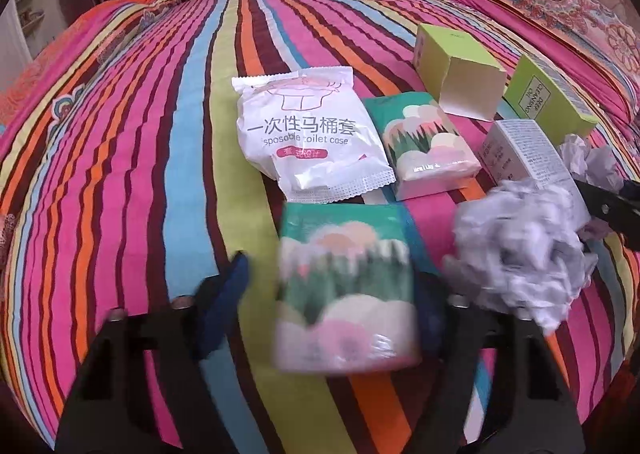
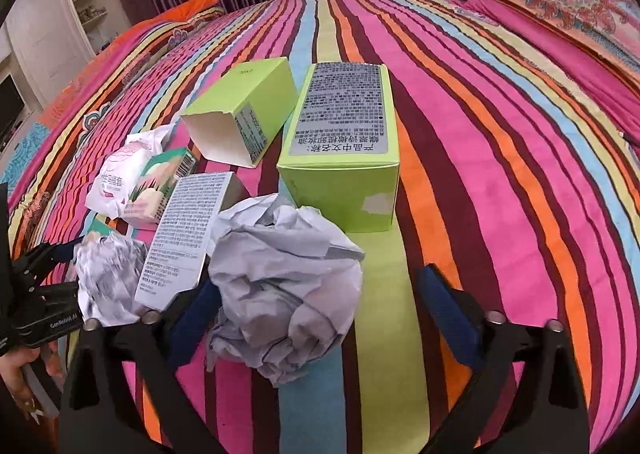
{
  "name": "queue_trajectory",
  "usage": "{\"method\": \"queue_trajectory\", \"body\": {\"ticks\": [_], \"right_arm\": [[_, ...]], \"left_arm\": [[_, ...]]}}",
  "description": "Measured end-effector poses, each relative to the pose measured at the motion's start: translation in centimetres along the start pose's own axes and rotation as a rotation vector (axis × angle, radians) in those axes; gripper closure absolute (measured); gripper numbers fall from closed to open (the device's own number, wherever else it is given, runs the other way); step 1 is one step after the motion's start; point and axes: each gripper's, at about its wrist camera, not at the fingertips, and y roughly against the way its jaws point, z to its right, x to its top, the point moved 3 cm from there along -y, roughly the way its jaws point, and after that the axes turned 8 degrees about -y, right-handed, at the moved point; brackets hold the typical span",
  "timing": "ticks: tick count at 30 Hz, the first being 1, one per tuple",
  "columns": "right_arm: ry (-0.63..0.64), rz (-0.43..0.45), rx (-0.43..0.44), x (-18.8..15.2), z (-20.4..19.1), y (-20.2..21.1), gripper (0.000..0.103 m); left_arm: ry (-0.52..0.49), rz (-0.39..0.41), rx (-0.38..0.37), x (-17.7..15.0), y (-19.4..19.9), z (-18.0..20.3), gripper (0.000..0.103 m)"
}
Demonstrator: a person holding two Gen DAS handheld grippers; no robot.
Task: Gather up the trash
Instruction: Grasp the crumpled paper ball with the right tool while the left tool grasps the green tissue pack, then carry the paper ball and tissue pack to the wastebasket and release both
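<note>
Here, working left to right across the striped bedspread: the left gripper straddles a tissue pack at 6 o'clock in the left wrist view. The left finger stands clear of the pack, so the jaws are spread, not yet pinching. The right finger is hidden behind the pack; contact there cannot be told. To grip well, centre the pack between the pads and close on its short sides, since the glossy film wrap is slippery and the soft contents will yield.

At 12 o'clock from that pack lies a white sachet, a flat crinkled pouch with serrated seals. A second tissue pack sits at 1 o'clock.

The right gripper is spread around a crumpled paper ball at 6 o'clock in the right wrist view. The right finger is well apart from the paper; the left finger appears to touch it. Close slowly: the paper is light, springy and irregular, and should compress before it holds. A second paper wad lies at 8 o'clock. Rigid cardboard cartons follow: a white printed box, an open green box and a closed green box at 12 o'clock.
</note>
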Motion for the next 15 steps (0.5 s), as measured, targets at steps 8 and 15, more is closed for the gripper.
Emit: {"method": "queue_trajectory", "body": {"ticks": [8, 15], "right_arm": [[-0.015, 0.018, 0.001, -0.6, 0.0, 1.9, 0.047], [-0.069, 0.057, -0.004, -1.6, 1.1, 5.0, 0.048]], "left_arm": [[0.018, 0.002, 0.003, -1.0, 1.3, -0.1, 0.053], [0.071, 0.019, -0.002, -2.9, 3.4, -0.4, 0.053]]}}
